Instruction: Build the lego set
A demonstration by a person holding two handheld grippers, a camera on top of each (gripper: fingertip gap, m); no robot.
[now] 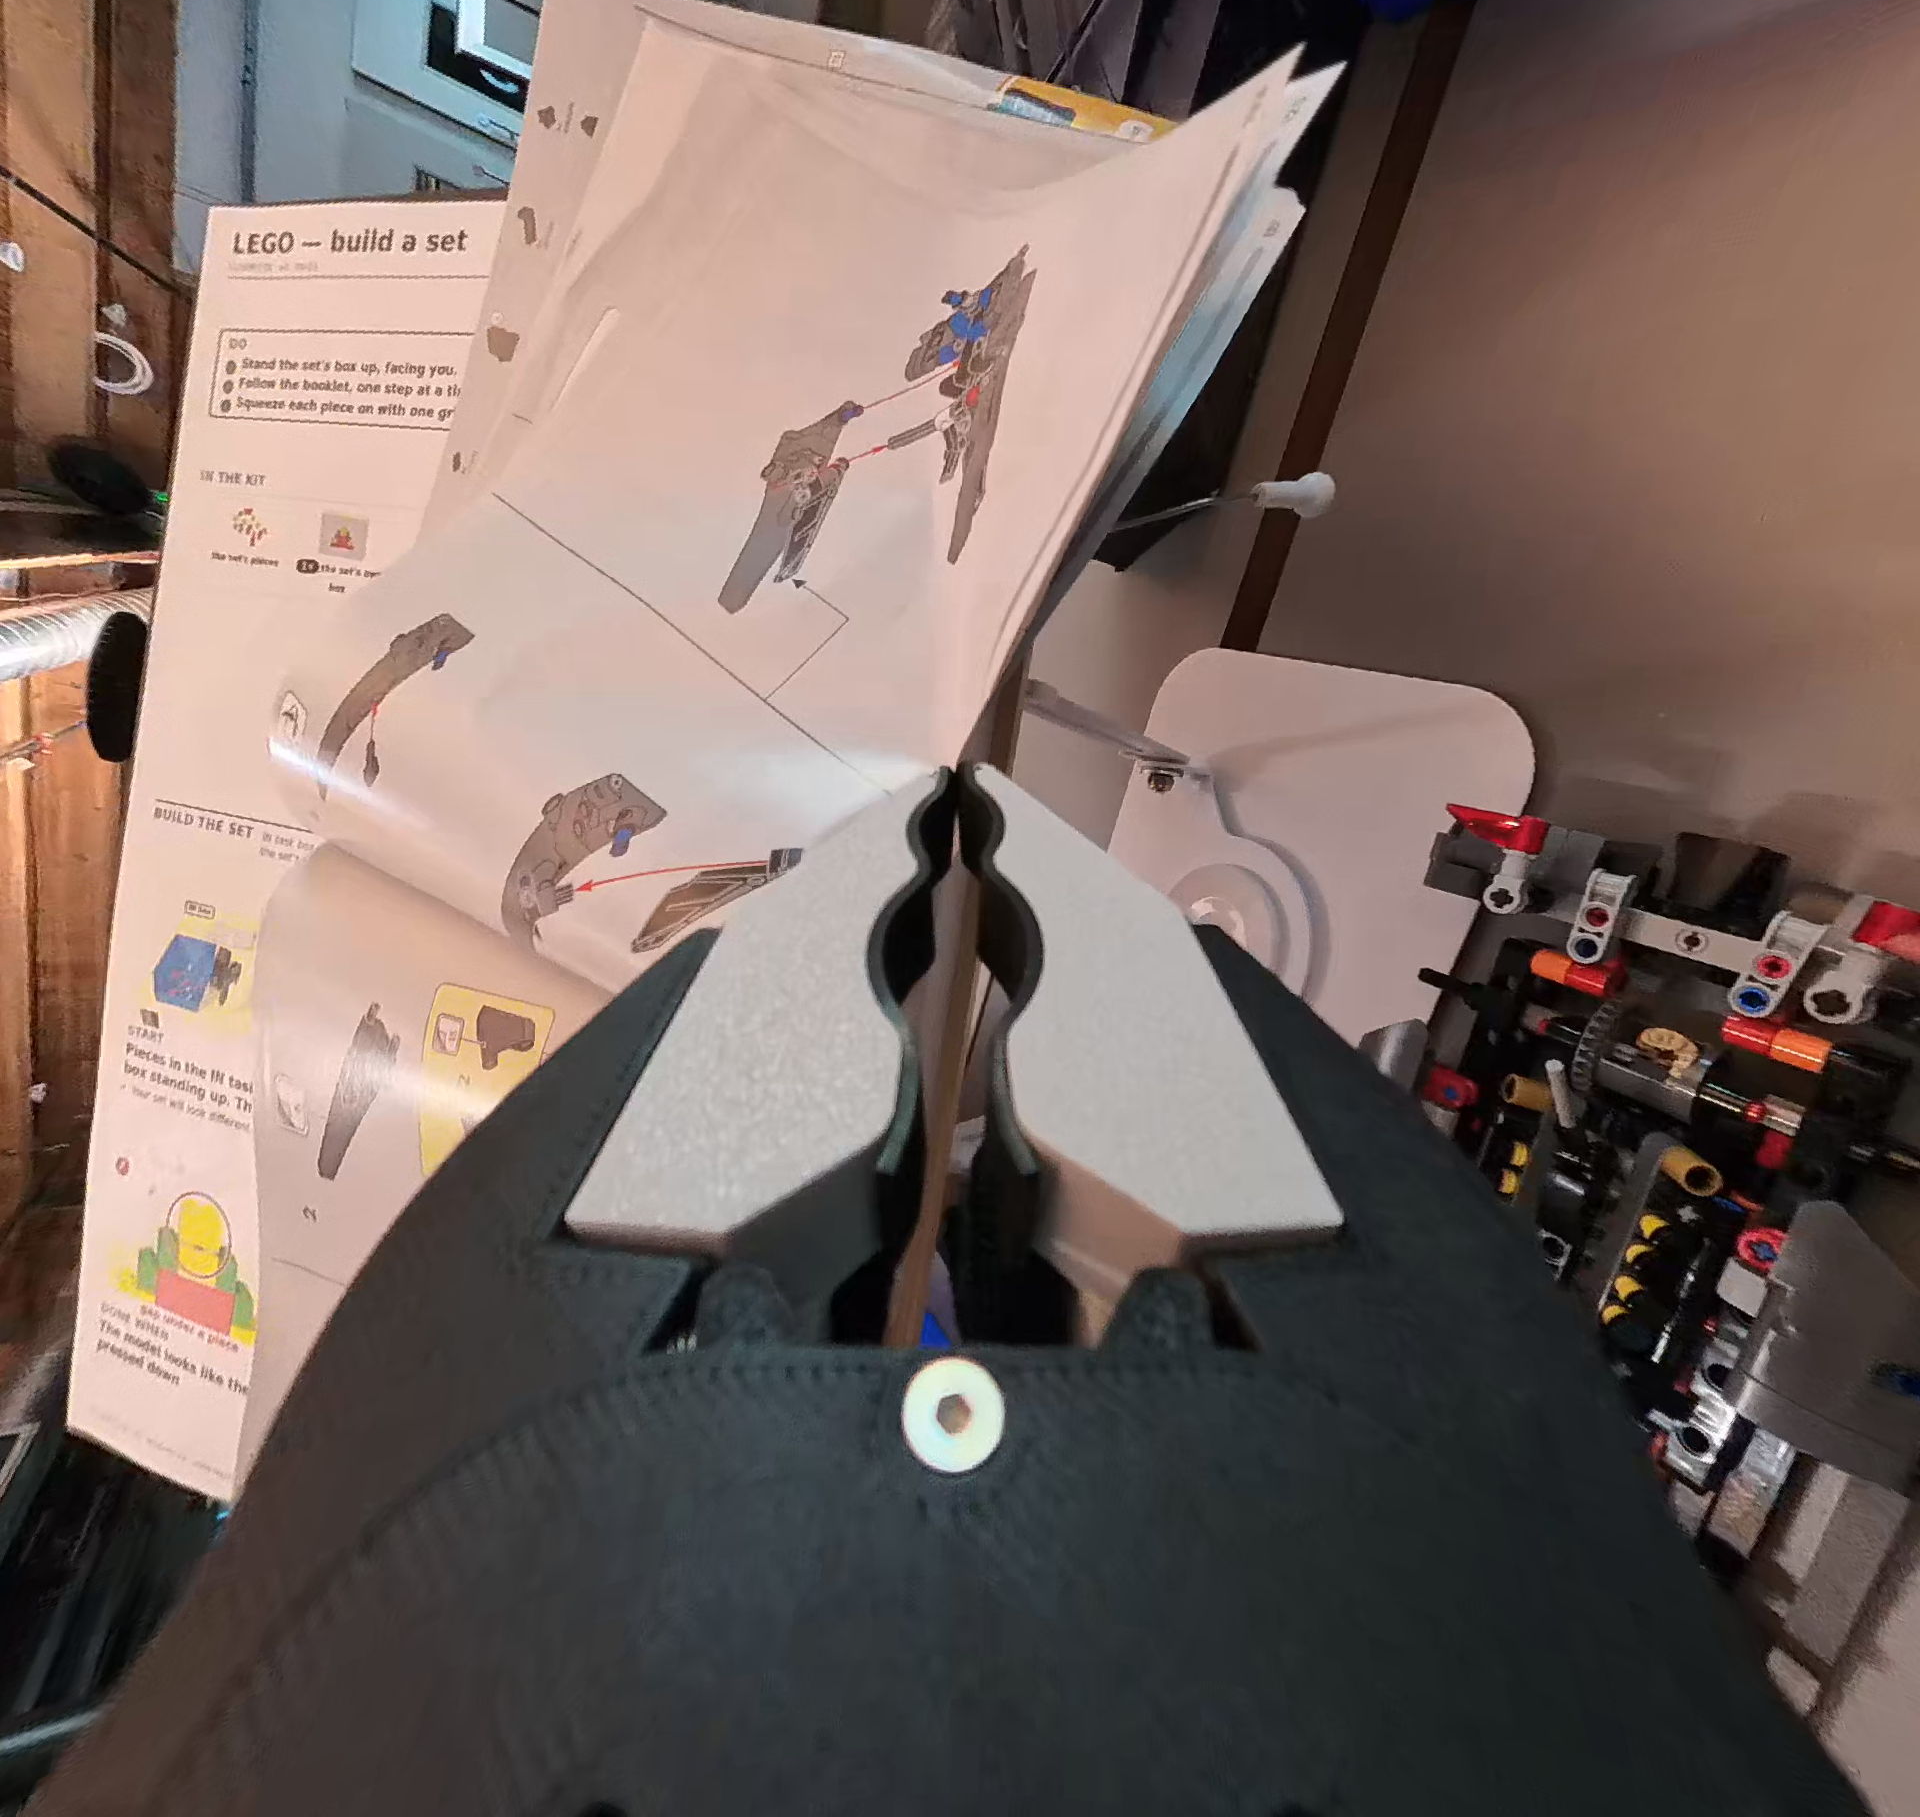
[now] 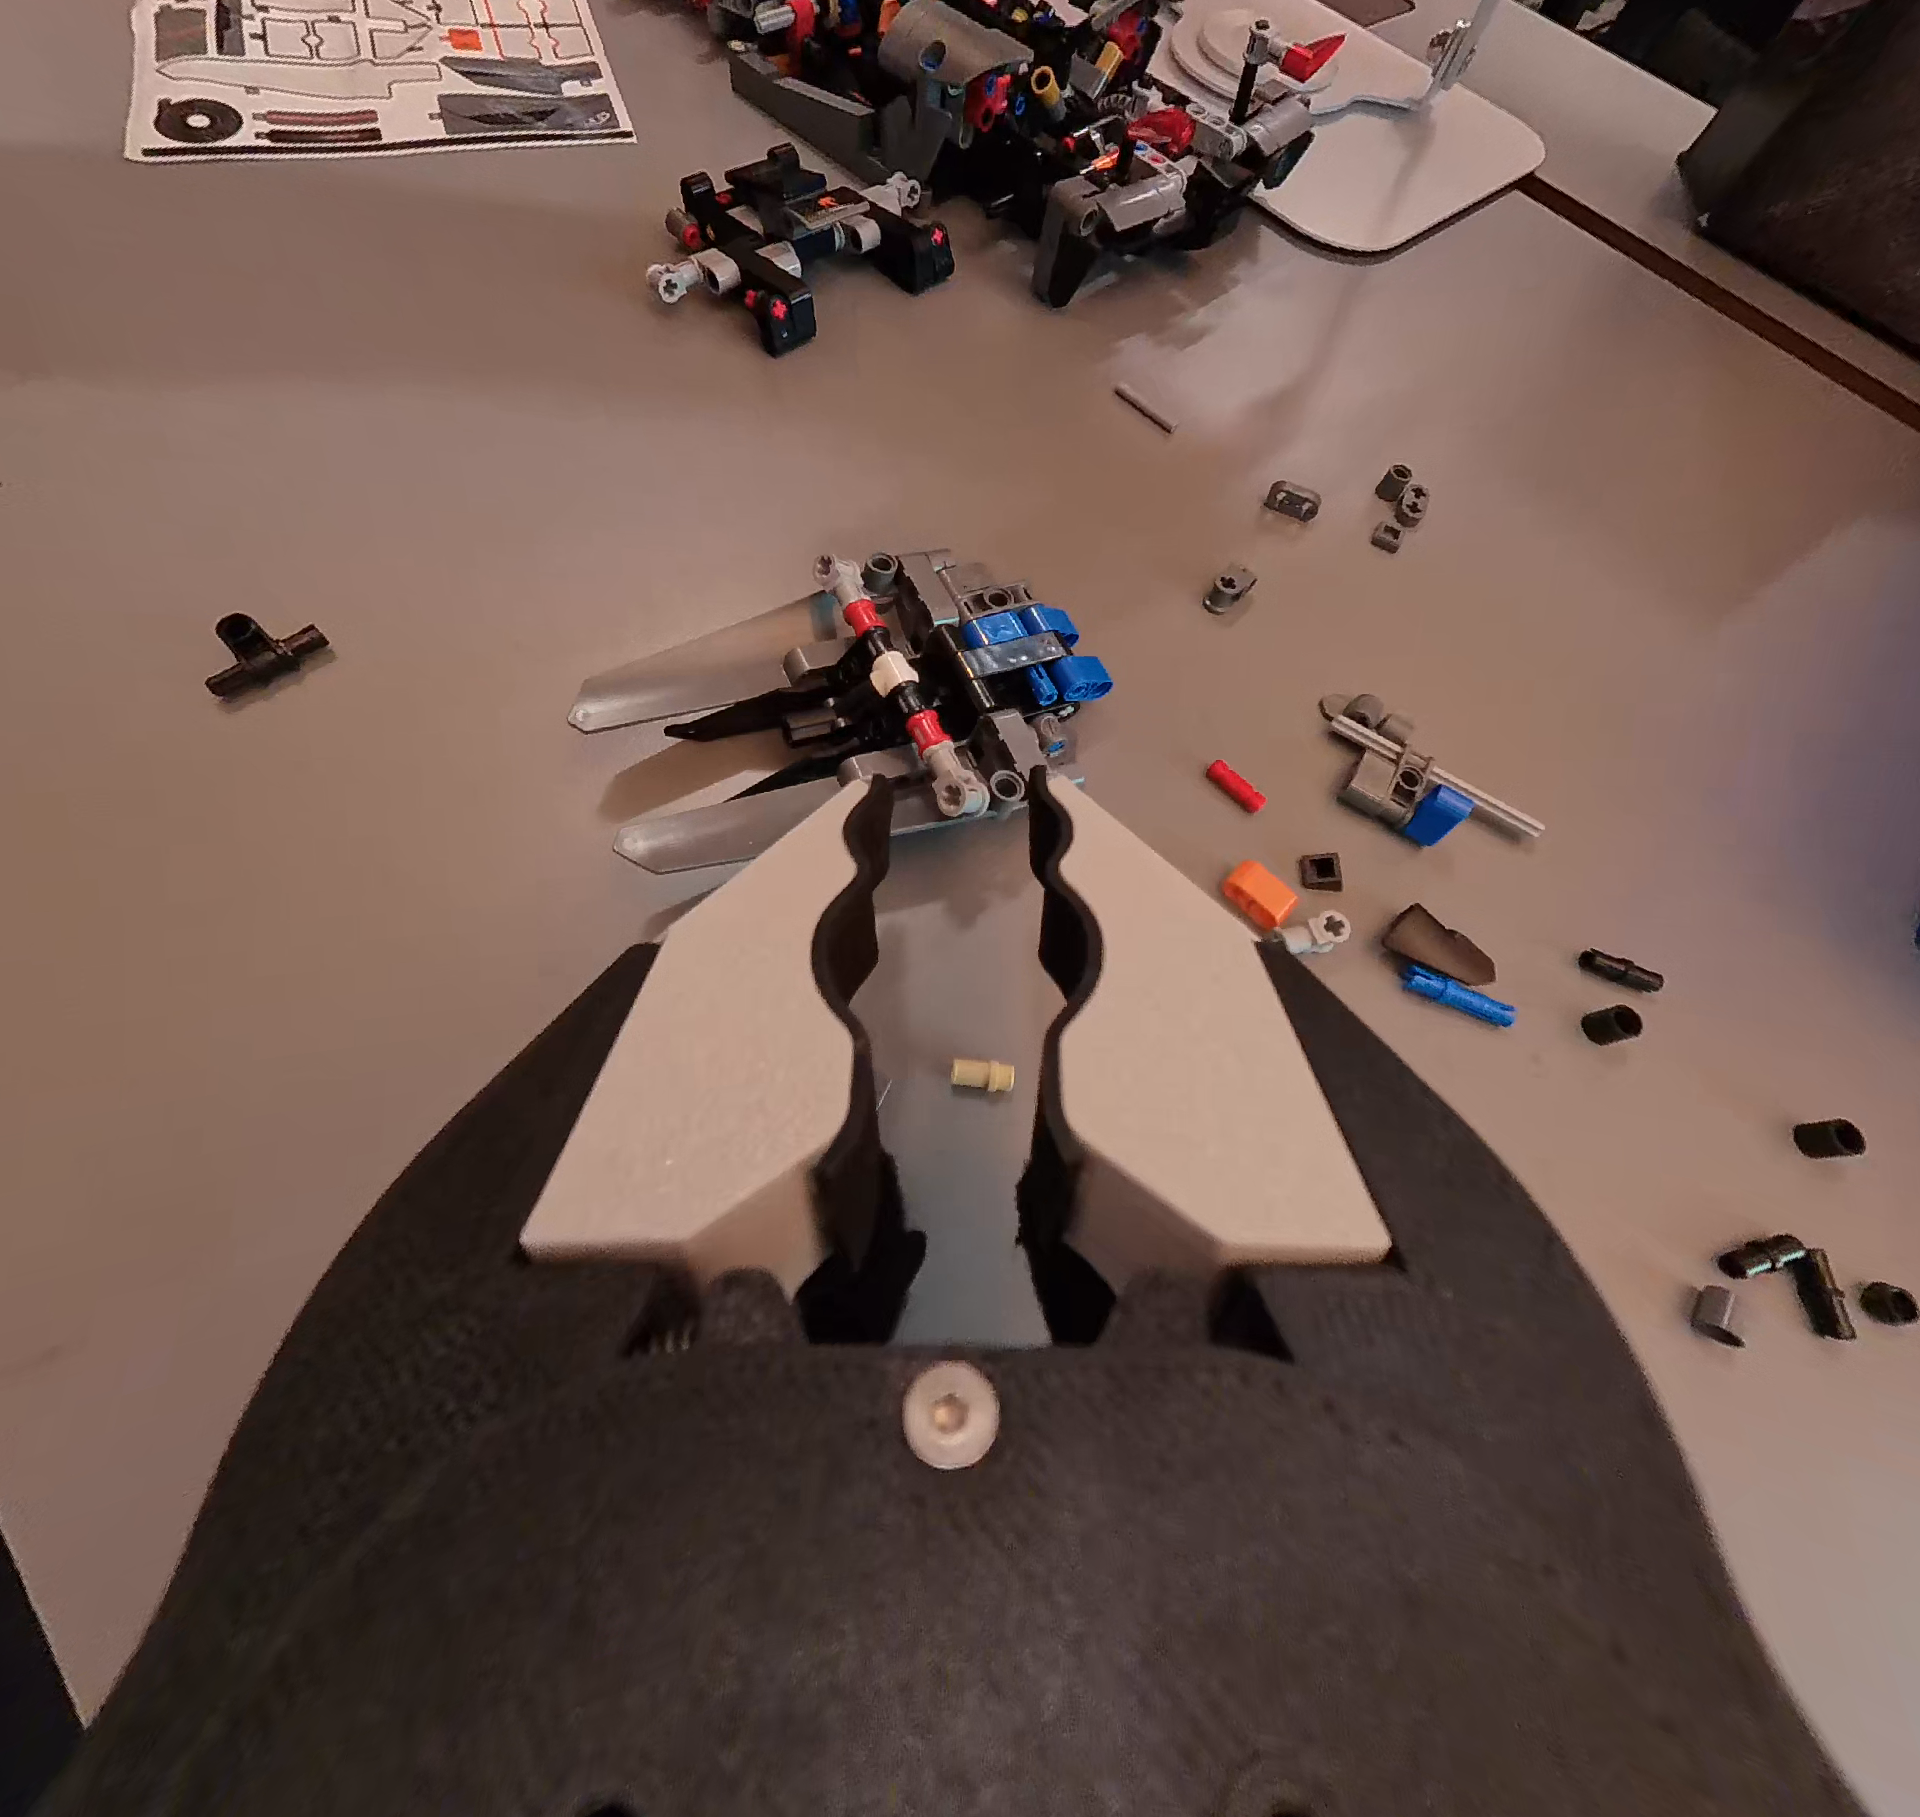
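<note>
The left claw (image 1: 954, 780) is pinched closed on a page of the instruction booklet (image 1: 790, 437), lifting it. The right claw (image 2: 956, 791) hangs open over the winged lego subassembly (image 2: 852, 707), which lies mid-tabletop (image 2: 416, 520), its long blades pointing toward the left edge.

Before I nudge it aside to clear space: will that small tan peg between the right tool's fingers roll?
Probably. The small tan cylindrical plastic peg lies on its side on the smooth grey table, so it likely rolls. It looks light; its collar may curve its path.
</note>
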